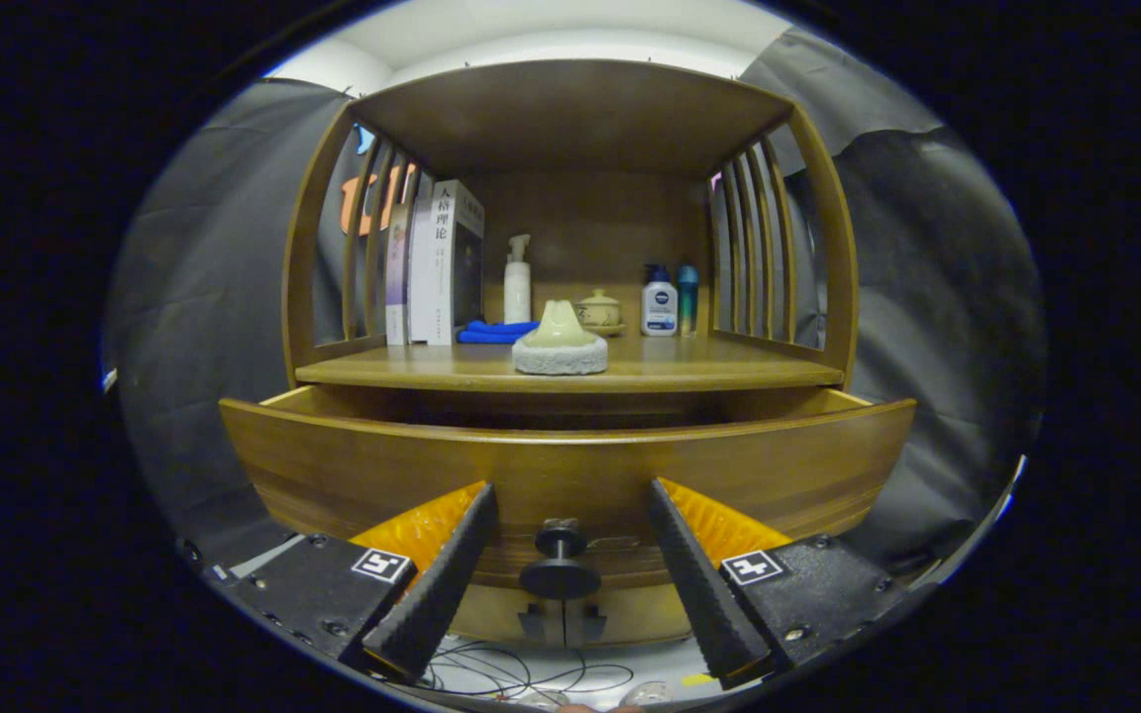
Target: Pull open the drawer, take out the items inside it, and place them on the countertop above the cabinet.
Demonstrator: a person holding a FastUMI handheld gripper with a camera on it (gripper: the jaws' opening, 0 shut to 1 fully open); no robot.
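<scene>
In the gripper view your gripper (563,555) is spread wide, released, with the drawer's knob (560,566) sitting in the gap between the two fingers (437,584) and neither pad touching it. The drawer (570,470) is pulled partway out from under the countertop (570,374); its front panel fills the space just beyond the fingertips, and from this low angle its rim hides the inside, so you cannot tell what lies in there or where. That is your first risk: reach in blind and you may knock or pinch an item badly, so lift until the interior comes into sight. Second, the gap between drawer rim and countertop edge looks narrow from here; if the drawer is not out far enough, the fingers could catch the countertop's lip at 12 o'clock as you go in or come out. Third, if you close on the knob to pull further, it sits low between the fingers, and a shallow pinch could slip off it. On the countertop a pale lump on a grey base (560,342) stands at the front edge at 12 o'clock, with books (437,262) at 11, a blue cloth (493,331) beside them and bottles (659,302) at 1; setting things down near the front risks toppling that piece.
</scene>
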